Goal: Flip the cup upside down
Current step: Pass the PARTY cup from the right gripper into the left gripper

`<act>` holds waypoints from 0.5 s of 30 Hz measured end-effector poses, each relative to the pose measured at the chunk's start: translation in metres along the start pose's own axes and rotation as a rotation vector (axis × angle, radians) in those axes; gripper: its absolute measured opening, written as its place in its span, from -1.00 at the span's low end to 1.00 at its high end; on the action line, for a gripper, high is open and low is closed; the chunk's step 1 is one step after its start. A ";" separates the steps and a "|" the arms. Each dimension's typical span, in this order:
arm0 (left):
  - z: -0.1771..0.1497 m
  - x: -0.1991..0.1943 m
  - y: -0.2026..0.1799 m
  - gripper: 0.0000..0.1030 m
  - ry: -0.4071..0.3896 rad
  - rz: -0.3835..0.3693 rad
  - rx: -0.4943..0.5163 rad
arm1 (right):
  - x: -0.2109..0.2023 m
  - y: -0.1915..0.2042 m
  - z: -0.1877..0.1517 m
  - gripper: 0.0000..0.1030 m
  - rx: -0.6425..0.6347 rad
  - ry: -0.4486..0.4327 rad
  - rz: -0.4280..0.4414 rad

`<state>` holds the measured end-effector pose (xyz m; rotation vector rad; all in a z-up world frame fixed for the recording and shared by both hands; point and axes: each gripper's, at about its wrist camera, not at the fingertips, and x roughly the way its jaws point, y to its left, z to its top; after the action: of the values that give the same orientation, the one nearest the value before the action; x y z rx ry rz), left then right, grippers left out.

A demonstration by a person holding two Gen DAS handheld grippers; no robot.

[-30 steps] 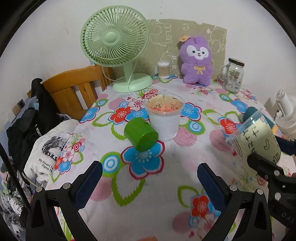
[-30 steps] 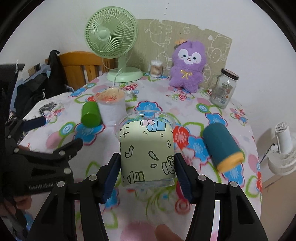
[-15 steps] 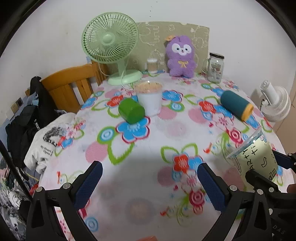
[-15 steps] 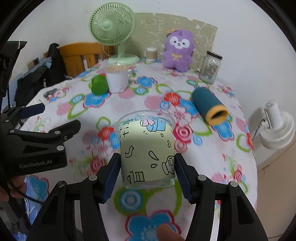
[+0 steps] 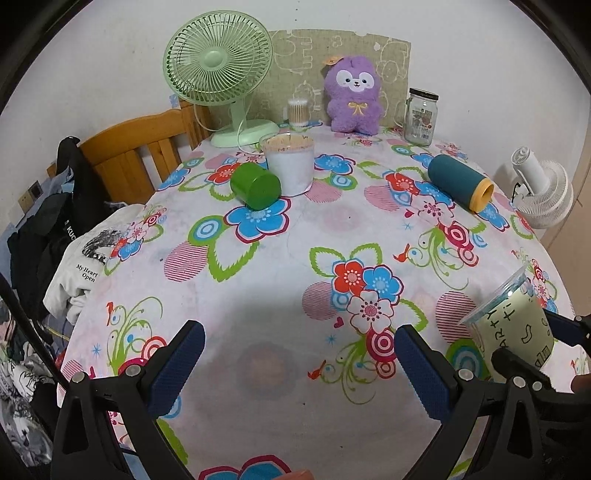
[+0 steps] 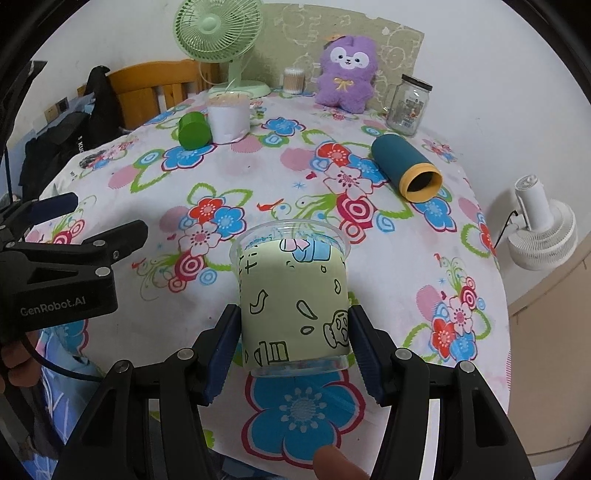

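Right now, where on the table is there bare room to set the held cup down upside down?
The widest free cloth lies mid-table, bordered by the green cup and white tub at far left, the teal tumbler at right, and the held cup in the right gripper near. The back edge is crowded: fan, plush, jar.

The middle of the floral tablecloth (image 5: 280, 280) lies bare, open for a gripper to pass. Along the far edge stand the green fan (image 5: 221, 70), cotton-swab tub (image 5: 297, 112), purple plush (image 5: 354, 99) and glass jar (image 5: 421, 116). Nearer left, a green cup (image 5: 255, 186) lies just beside a white tub (image 5: 290, 164); on the right lies a teal bottle (image 5: 460, 182)
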<state>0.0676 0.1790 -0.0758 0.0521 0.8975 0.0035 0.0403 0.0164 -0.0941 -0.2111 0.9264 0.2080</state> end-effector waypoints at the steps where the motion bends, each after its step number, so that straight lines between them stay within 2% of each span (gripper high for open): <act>1: 0.000 0.000 0.000 1.00 0.001 0.000 0.001 | 0.001 0.000 -0.001 0.31 0.001 -0.001 0.011; 2: -0.001 0.000 0.000 1.00 0.001 0.000 0.000 | 0.002 0.000 -0.001 0.38 0.006 -0.002 0.030; 4: -0.002 0.000 0.000 1.00 0.005 -0.001 -0.001 | 0.002 -0.002 -0.001 0.69 0.028 -0.009 0.065; 9: -0.001 -0.002 0.000 1.00 0.002 -0.001 0.000 | -0.007 -0.013 0.003 0.82 0.096 -0.038 0.102; 15: 0.005 -0.016 -0.011 1.00 -0.018 -0.029 -0.003 | -0.036 -0.037 0.002 0.83 0.133 -0.101 0.109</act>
<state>0.0614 0.1673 -0.0606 0.0365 0.8799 -0.0230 0.0306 -0.0218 -0.0605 -0.0270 0.8488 0.2543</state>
